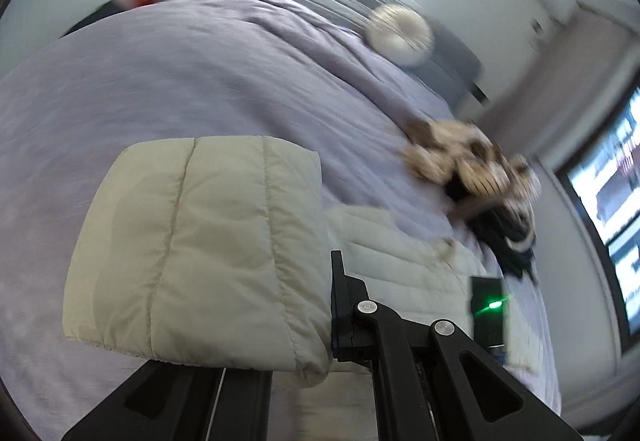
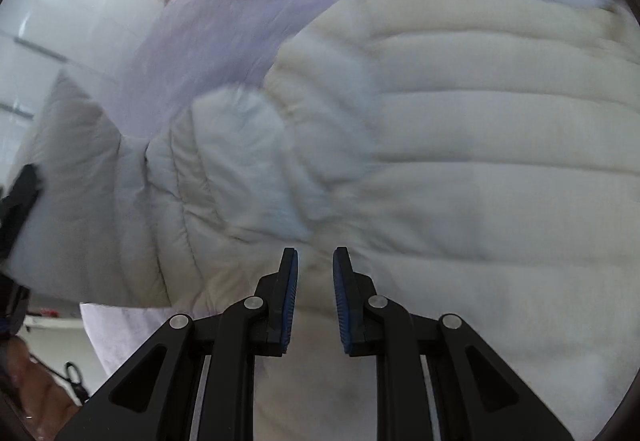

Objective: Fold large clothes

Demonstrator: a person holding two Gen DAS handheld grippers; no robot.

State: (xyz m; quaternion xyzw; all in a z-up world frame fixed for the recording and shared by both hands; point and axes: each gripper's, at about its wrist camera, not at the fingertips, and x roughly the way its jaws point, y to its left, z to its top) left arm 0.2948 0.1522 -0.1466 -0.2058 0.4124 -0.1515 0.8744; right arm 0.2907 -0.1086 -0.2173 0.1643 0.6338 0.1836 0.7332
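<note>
Left claw (image 1: pixel 326 305) is clamped on a cream quilted sleeve (image 1: pixel 192 245), lifted up over the lavender bed cover (image 1: pixel 180 81). Rest of the puffer jacket (image 1: pixel 404 261) lies flat on the bed just right of it. Blurry brown-and-black clothes heap (image 1: pixel 476 169) further right, screen (image 1: pixel 616 201) on the wall.

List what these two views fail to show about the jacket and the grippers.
- Left gripper: in the left wrist view the jacket sleeve covers one finger, so the pinch itself is hidden.
- Right gripper: right wrist view; whether its pads press the jacket below them is unclear.
- Jacket outline: cut off by the frame edge in the right wrist view.
- Patterned heap on the bed: motion blur, left wrist view.
</note>
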